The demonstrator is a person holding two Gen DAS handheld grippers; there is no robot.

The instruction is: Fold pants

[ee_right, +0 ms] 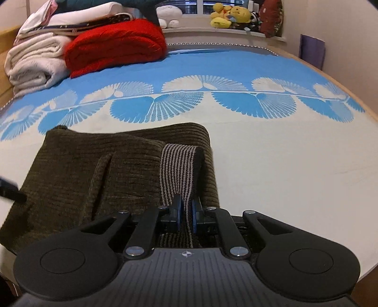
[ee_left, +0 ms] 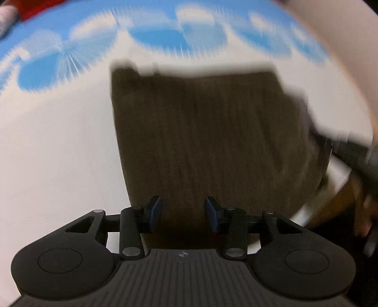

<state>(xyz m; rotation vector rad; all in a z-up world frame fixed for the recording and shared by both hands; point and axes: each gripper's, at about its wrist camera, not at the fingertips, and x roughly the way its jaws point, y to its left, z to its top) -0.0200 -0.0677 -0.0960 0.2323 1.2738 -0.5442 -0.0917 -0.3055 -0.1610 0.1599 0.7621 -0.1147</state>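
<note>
The left wrist view is blurred. The left gripper (ee_left: 183, 213) points steeply down over dark brown ribbed pants (ee_left: 208, 141), which lie folded into a rough rectangle on a bedsheet (ee_left: 59, 153) that is white nearby and blue with a white fan pattern farther off. Its blue-padded jaws stand apart above the near edge of the fabric, not pressing on it. A smeared dark shape (ee_left: 349, 146) reaches the right edge of the pants. Something red (ee_left: 30, 9) shows at the top left corner.
</note>
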